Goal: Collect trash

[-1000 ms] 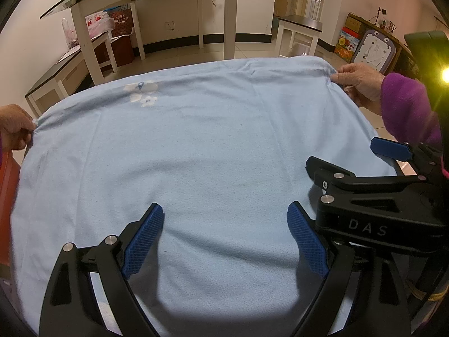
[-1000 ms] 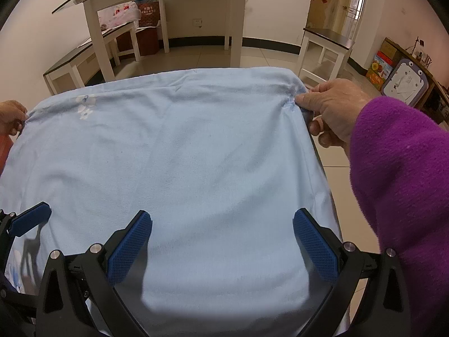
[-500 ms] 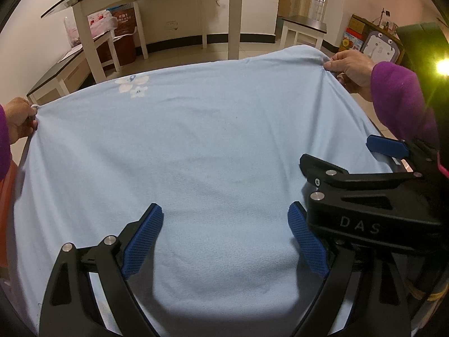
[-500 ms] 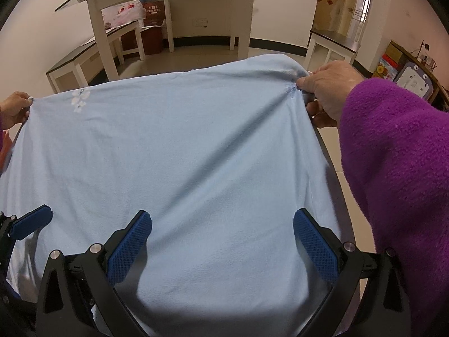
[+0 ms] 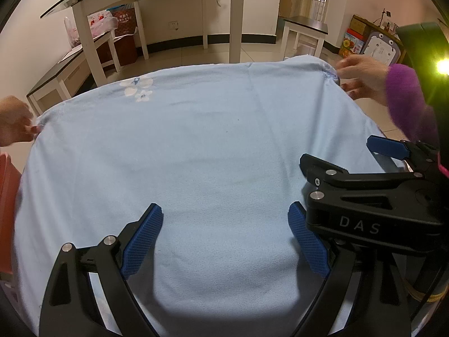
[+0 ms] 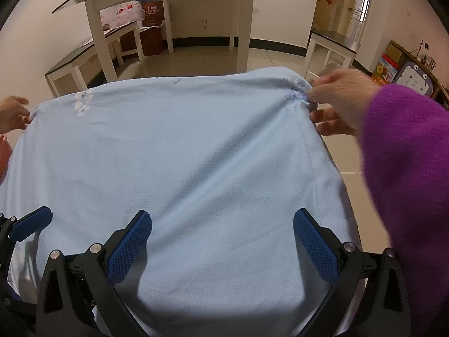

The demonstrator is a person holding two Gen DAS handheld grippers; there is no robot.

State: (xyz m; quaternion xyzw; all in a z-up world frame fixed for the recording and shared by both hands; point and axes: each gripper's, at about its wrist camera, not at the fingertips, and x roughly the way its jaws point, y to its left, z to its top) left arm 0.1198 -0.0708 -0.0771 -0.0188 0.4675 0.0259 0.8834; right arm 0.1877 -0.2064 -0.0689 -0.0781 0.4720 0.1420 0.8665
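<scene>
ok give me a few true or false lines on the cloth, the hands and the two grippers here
1. The light blue cloth lies spread flat over the table. True.
2. The left gripper is shut on the cloth. False: its jaws stand wide apart with nothing between them.
3. A hand in a purple sleeve pinches the cloth's far right corner. True.
4. The white flower print sits near the far right corner. False: it is near the far left corner.
5. The right gripper is open. True.
6. Pieces of trash lie on the cloth. False: none shows on it in either view.
</scene>
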